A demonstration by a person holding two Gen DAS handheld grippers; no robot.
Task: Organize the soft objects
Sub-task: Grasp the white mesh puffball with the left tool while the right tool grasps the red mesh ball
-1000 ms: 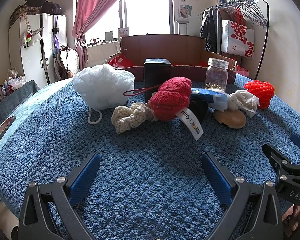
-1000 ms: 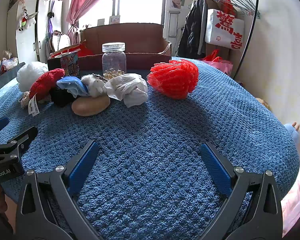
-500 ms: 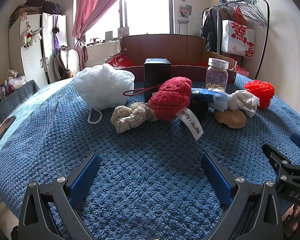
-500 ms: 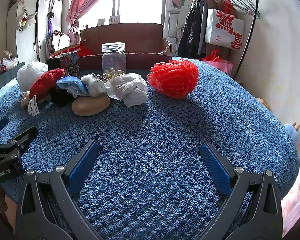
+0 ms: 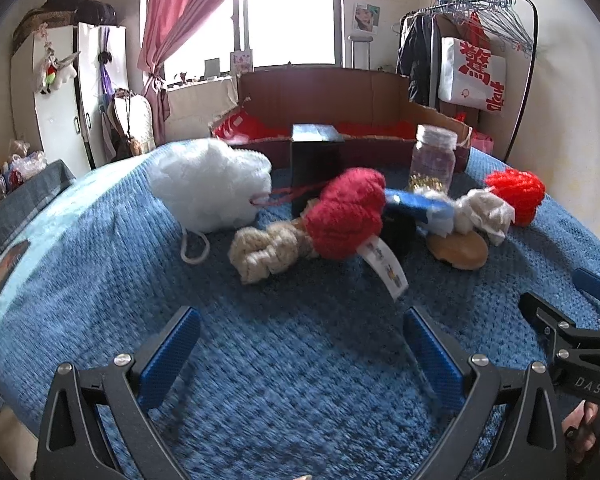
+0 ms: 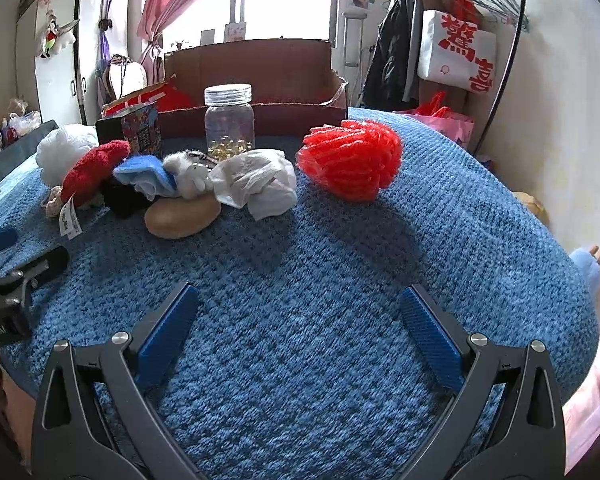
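Both claws, left [image 5: 300, 354] and right [image 6: 300, 336], gape wide, empty. Ahead of the right claw, the red mesh bath pouf [image 6: 350, 158] looks light, squashy; pinch its bunched middle.

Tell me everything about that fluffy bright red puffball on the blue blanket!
The bright red mesh puffball is a round bath-sponge-like bundle of gathered netting, ruffled into many folds. It sits on the blue knitted blanket, at the right end of the row of things, standing slightly apart from the crumpled white cloth beside it. A cardboard box stands behind it. Neither gripper touches it.
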